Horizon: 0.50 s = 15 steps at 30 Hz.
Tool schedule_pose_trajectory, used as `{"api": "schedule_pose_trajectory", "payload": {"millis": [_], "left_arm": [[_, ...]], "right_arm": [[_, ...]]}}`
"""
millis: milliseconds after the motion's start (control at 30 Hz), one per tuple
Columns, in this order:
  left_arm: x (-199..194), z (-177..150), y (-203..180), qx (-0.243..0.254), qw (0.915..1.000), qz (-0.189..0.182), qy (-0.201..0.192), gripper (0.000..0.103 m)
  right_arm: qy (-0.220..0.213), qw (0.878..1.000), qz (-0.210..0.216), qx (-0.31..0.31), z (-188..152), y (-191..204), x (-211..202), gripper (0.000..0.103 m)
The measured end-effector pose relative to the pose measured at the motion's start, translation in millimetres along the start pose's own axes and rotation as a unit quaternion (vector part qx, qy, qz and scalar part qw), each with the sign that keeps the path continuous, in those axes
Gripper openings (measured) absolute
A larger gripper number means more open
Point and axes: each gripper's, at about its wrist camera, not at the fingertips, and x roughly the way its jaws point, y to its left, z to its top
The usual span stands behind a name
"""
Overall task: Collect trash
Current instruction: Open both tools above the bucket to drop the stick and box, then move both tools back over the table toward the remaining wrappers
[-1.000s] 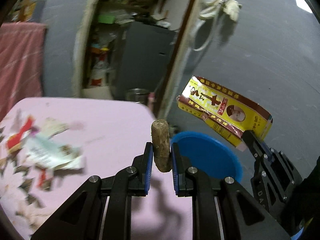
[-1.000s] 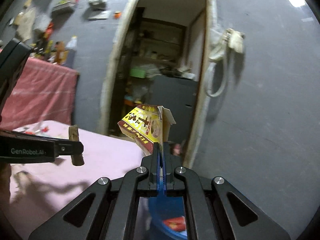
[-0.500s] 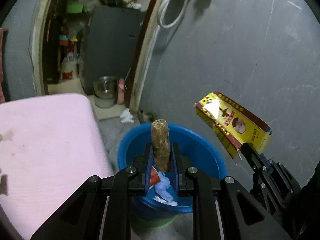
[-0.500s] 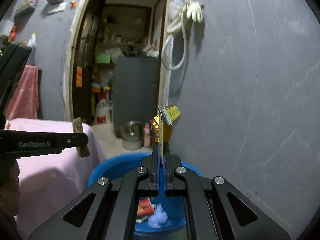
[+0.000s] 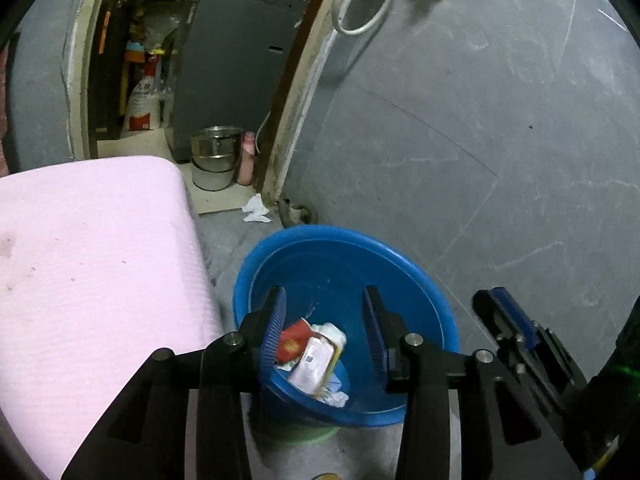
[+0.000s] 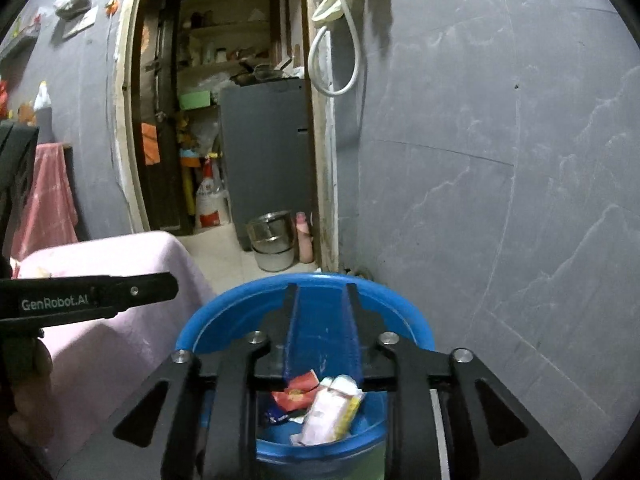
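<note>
A lived-in home is being shown: grey plastered walls, a doorway into a cluttered storeroom with shelves, steel pots being kept on the floor, and a pink-covered surface.

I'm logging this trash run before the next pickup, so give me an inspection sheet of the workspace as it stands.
Surface: pink-covered table, bare where visible.
Job's things: blue bin on the floor holds a red wrapper, a pale carton and white scraps.
Clutter: crumpled tissue on the floor near the doorway.
Grippers: left gripper and right gripper over the bin, jaws just opened, nothing between them.
Cables: white hose looped on the wall.
Surroundings: grey wall, doorway, steel pots.
</note>
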Motion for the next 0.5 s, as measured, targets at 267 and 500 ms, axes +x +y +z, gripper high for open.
{"api": "schedule_pose_trajectory", "payload": {"millis": [267,500], "left_arm": [[-59.9,4.5,15.0,0.001,0.9969,0.041,-0.067,0.062],[-120.0,6.9,43.8,-0.006,0.9857,0.096,-0.138,0.093]], "right_arm": [[-0.054,0.998,0.022,0.020,25.5,12.5,-20.3,0.052],[-0.103,0.992,0.063,0.026,44.8,40.3,-42.9,0.096]]}}
